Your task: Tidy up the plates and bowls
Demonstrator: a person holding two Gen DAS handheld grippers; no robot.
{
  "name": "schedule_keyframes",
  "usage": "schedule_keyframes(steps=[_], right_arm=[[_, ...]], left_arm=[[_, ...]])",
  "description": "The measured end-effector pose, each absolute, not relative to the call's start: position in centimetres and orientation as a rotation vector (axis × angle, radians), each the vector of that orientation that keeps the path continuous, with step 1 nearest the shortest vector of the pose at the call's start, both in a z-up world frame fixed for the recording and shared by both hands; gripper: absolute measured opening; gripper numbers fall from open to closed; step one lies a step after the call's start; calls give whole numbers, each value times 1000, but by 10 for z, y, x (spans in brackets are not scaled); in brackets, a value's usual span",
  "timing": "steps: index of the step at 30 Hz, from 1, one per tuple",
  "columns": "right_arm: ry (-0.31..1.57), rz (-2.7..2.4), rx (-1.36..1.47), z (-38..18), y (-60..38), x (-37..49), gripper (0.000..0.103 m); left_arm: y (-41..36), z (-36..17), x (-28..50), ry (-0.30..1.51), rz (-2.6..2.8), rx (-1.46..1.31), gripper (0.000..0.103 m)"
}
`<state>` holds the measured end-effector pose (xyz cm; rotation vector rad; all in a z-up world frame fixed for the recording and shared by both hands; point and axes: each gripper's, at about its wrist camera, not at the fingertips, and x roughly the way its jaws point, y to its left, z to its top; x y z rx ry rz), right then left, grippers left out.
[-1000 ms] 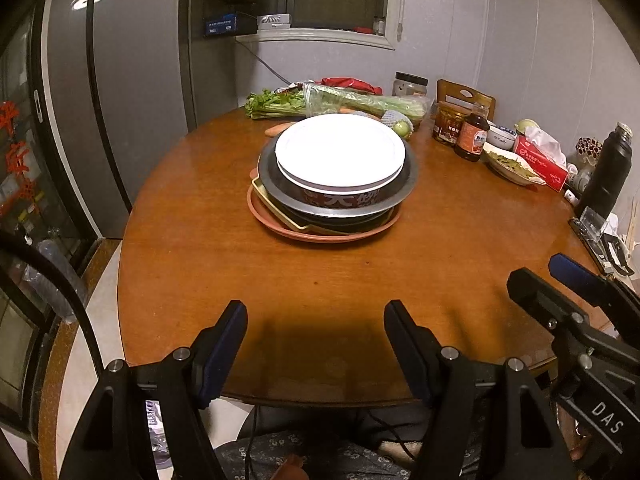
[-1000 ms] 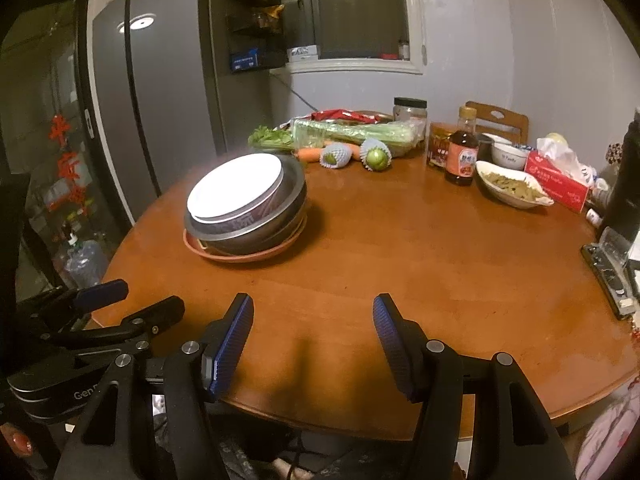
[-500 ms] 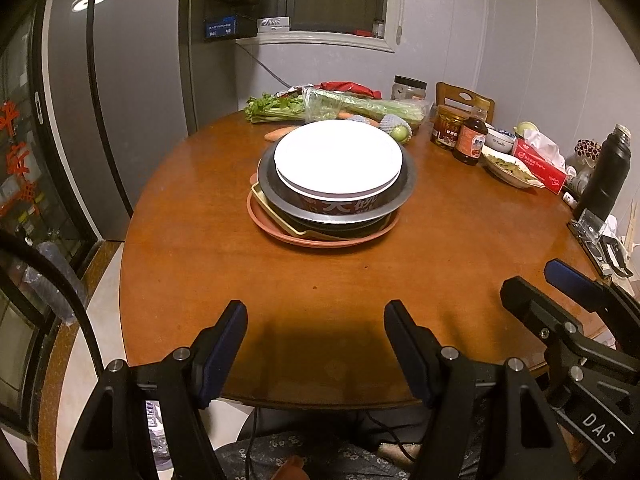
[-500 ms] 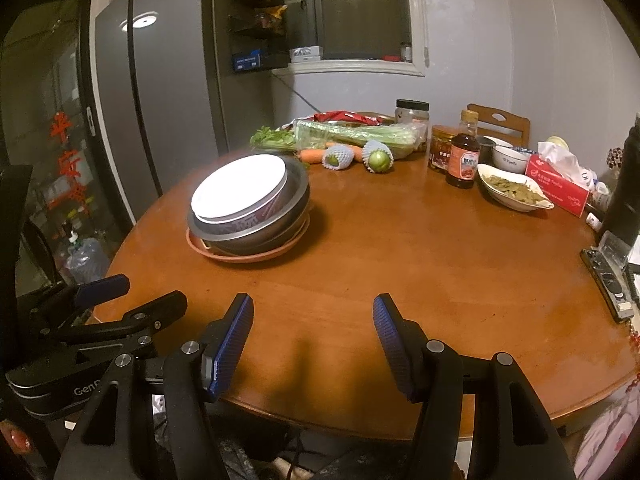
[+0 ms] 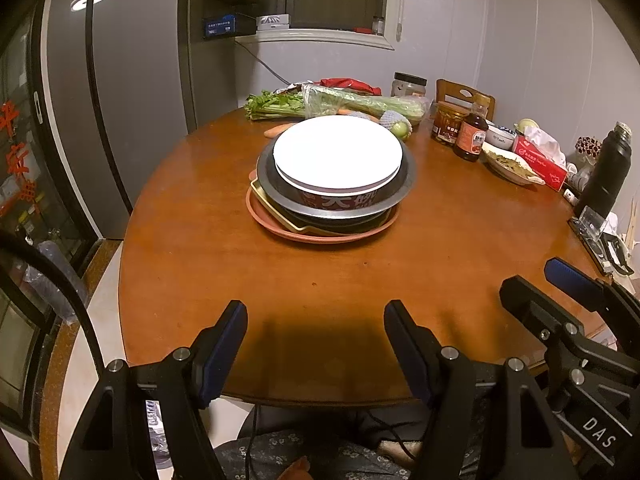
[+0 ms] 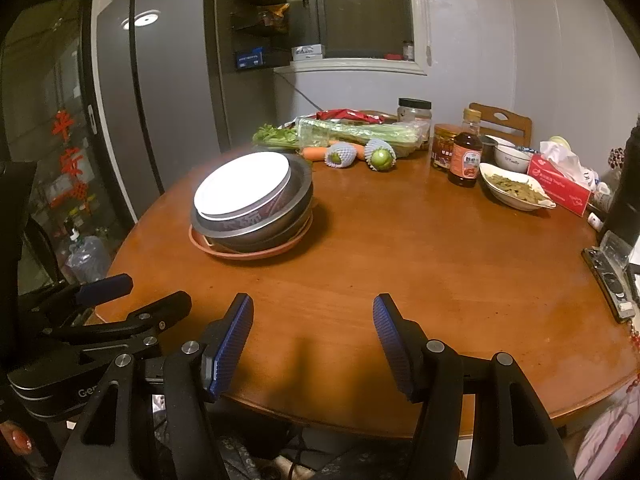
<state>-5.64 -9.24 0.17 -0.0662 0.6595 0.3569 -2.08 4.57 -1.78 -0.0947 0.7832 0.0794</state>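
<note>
Left tool, right tool spread apart, empty, over round wooden table; grey fridge behind.

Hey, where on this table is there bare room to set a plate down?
Bare wood lies between the dish stack and both tongs, and right of the stack toward the sauce bottle. The far edge, with celery, jars and tissue box, is crowded.

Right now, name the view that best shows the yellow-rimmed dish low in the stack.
The left wrist view: the yellow-rimmed dish shows its rim and a corner poking out between the metal basin and the pink plate. The right wrist view shows only a sliver of it.
</note>
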Motion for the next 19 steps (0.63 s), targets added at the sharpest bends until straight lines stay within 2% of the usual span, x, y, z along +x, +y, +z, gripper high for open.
schedule_keyframes(steps=[19], right_arm=[[672,362,-53,0,-96,-55,64]], left_arm=[[49,-15,-15,767,84,-86,71]])
